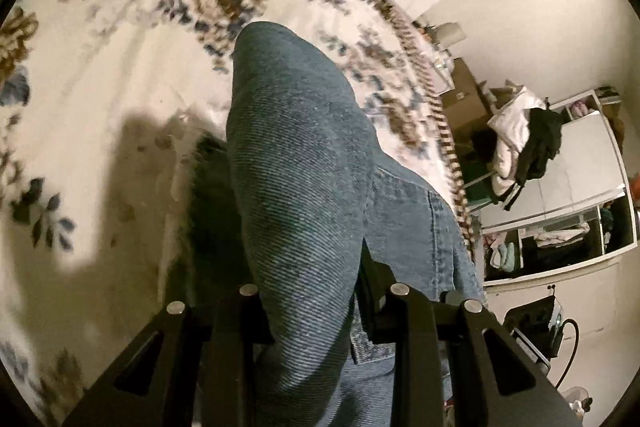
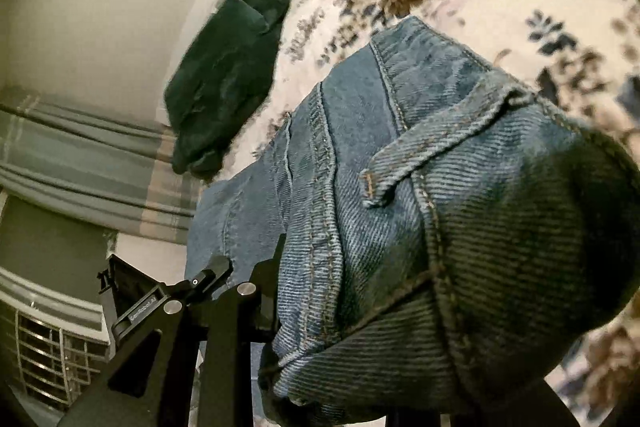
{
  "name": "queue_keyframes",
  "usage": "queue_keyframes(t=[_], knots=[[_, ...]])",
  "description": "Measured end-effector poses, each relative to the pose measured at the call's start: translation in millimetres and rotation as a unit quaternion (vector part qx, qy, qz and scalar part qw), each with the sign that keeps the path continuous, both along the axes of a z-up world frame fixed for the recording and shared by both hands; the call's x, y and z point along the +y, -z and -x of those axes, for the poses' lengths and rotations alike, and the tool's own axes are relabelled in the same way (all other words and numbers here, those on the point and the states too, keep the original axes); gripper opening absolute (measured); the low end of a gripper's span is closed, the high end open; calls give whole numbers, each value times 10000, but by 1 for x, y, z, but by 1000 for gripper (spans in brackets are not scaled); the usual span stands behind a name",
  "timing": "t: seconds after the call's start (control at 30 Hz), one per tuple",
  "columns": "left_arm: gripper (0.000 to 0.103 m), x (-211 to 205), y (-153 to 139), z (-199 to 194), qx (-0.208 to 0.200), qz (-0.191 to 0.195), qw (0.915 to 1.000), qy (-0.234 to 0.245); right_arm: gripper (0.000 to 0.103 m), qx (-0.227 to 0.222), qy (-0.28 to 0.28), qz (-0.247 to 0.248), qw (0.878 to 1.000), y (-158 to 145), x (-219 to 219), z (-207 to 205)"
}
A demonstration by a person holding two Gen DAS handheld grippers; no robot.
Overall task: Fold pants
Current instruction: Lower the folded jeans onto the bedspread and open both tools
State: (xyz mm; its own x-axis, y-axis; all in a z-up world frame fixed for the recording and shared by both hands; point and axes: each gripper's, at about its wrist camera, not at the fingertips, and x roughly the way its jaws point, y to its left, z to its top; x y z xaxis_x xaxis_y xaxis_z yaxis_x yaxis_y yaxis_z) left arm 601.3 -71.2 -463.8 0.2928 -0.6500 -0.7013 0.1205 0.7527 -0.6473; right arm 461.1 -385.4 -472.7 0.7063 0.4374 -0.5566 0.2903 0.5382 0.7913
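Denim fills the space right in front of both of your cameras: the jeans (image 1: 296,187) hang lifted above the bed (image 1: 100,75), bunched over each hand-held gripper.

Your left hand-held gripper (image 1: 316,291) is clenched on a fold of the jeans, which rise from between its fingers toward 12 o'clock.

Your right hand-held gripper (image 2: 304,307) grasps the waistband end, belt loop (image 2: 404,167) and seams draped over it toward 2 o'clock; the right-side finger is hidden under the cloth.

Below lies the floral bedspread (image 1: 120,27), with a dark green garment (image 2: 228,75) at its edge, at 11 o'clock from the right camera.

At 3 o'clock from the left camera stands an open white shelf unit (image 1: 580,211); its compartments hold folded clothes, too blurred for you to sort, and a heap of white and dark clothing (image 1: 524,135) sits beside it.
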Motion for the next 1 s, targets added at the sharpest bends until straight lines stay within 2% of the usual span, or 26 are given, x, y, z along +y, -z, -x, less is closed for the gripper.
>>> queue_keyframes(t=[0.07, 0.17, 0.33, 0.43, 0.53, 0.6, 0.63, 0.73, 0.87, 1.0], knots=[[25, 4, 25, -10, 160, -29, 9999, -4, 28, 128, -57, 69, 9999, 26, 4, -18], [27, 15, 48, -6, 280, 55, 9996, -28, 28, 185, -205, 232, 9993, 45, 9, -30], [29, 27, 50, 11, 235, 158, 9996, -24, 28, 220, -359, 385, 9984, 55, 10, -28], [37, 29, 46, 19, 185, -10, 9998, -109, 32, 367, -460, 397, 9975, 58, 10, -32], [44, 33, 37, 32, 196, -395, 9987, -271, 43, 602, -548, 509, 9954, 56, 5, -30], [44, 36, 33, 45, 171, -479, 9982, -331, 59, 745, -586, 687, 9931, 52, 3, -23], [44, 36, 30, 55, 139, -550, 9978, -337, 61, 798, -601, 818, 9916, 50, 2, -19], [46, 38, 29, 80, 53, -706, 9969, -331, 64, 897, -649, 1122, 9875, 40, -3, -5], [52, 41, 39, 94, 92, -855, 9955, -401, 65, 1096, -695, 1358, 9822, 39, -5, 4], [59, 40, 45, 105, 64, -1155, 9927, -353, 74, 1271, -701, 1550, 9772, 45, -6, 11]])
